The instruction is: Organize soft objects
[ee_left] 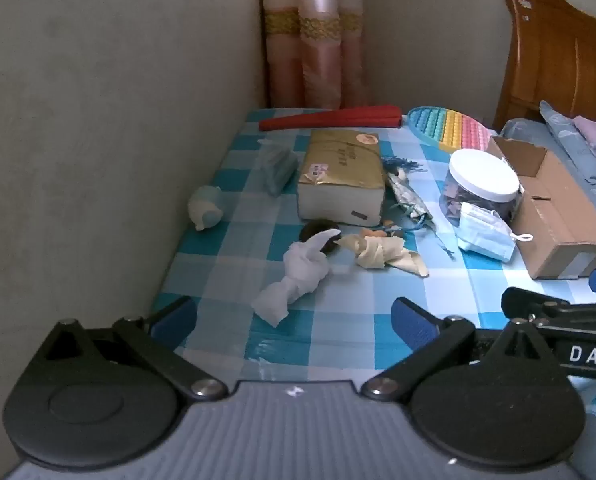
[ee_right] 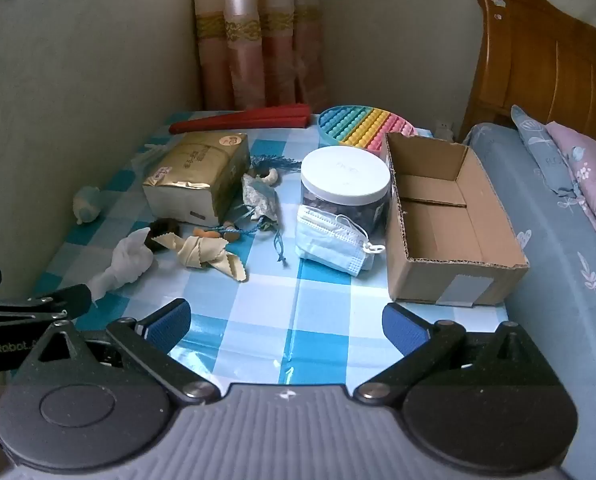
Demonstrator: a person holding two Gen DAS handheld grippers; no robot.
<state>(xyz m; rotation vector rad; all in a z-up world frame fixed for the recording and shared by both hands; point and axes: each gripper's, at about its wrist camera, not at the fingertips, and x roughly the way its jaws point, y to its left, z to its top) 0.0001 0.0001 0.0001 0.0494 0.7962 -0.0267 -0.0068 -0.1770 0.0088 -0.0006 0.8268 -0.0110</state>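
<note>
Soft items lie scattered on a blue checked tablecloth (ee_left: 337,292). A knotted white cloth (ee_left: 298,276) (ee_right: 126,260) lies nearest my left gripper (ee_left: 294,318), which is open and empty just short of it. Beside it rests a knotted beige cloth (ee_left: 381,254) (ee_right: 206,254). A pale blue face mask (ee_left: 483,230) (ee_right: 333,240) leans on a white-lidded jar (ee_right: 343,188). An empty cardboard box (ee_right: 445,216) (ee_left: 553,208) stands at the right. My right gripper (ee_right: 286,322) is open and empty over bare cloth in front of the mask.
A gold tissue pack (ee_left: 343,176) (ee_right: 198,174), a patterned pouch with blue tassels (ee_right: 260,198), a small pale green bundle (ee_left: 206,208), a folded red fan (ee_left: 329,118) and a rainbow bubble mat (ee_right: 361,126) crowd the back. Walls close the left; a bed (ee_right: 557,220) borders the right.
</note>
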